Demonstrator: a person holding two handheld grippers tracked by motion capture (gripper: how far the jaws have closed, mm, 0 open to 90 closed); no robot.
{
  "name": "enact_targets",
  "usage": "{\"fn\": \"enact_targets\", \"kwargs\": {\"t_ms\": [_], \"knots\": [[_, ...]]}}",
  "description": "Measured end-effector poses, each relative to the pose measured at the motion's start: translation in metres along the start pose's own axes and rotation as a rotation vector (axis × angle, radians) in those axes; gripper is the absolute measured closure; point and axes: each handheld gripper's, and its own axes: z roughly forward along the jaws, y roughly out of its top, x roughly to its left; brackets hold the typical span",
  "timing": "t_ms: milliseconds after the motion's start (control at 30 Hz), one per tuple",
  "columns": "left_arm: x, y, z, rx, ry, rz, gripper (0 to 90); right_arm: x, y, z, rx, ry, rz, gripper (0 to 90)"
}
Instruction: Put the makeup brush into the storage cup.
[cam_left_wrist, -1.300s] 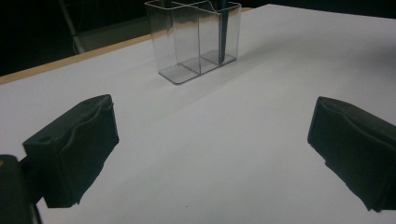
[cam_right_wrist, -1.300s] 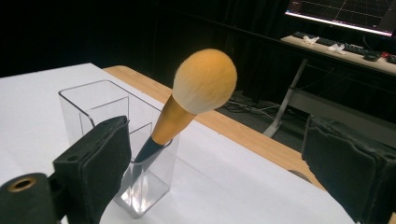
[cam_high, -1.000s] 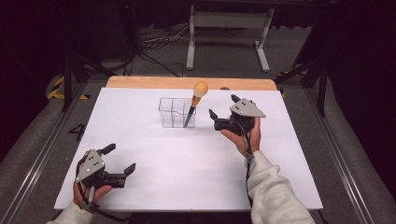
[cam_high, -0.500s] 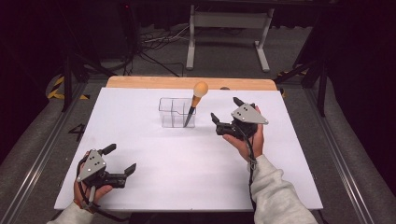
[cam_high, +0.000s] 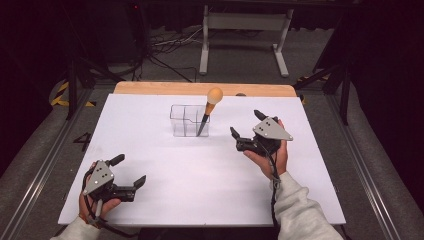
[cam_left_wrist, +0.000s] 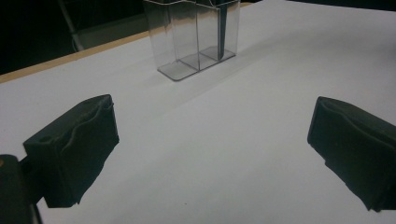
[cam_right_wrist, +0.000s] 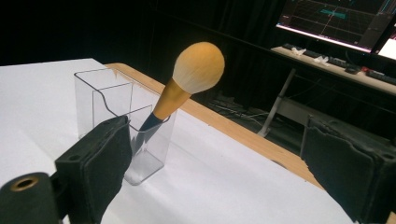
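Observation:
A clear plastic holder (cam_high: 189, 120) with compartments stands at the back middle of the white table. A makeup brush (cam_high: 209, 107) with an orange head leans in its right compartment, head up. My right gripper (cam_high: 247, 126) is open, held just right of the holder and a little nearer, nothing between its jaws. In the right gripper view the brush (cam_right_wrist: 187, 85) and holder (cam_right_wrist: 122, 115) sit ahead of the open jaws. My left gripper (cam_high: 127, 171) rests open at the front left, far from the holder (cam_left_wrist: 194, 35).
The white sheet (cam_high: 200, 170) covers the table, with a wooden strip (cam_high: 165, 88) along the back edge. Metal rails (cam_high: 40, 165) run along both sides. A stand and cables lie on the dark floor behind.
My right gripper has drawn back toward the front and slightly right, away from the holder. The left gripper has stayed put.

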Motion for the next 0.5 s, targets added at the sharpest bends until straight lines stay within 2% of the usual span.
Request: {"fn": "enact_targets", "kwargs": {"t_ms": [267, 500], "knots": [[0.0, 0.0, -0.001, -0.004, 0.0, 0.004, 2.6, 0.002, -0.001, -0.009, -0.004, -0.004, -0.034, 9.9], [0.0, 0.0, -0.001, -0.003, 0.002, 0.005, 2.6, 0.001, -0.005, -0.015, 0.004, -0.003, -0.035, 9.9]]}}
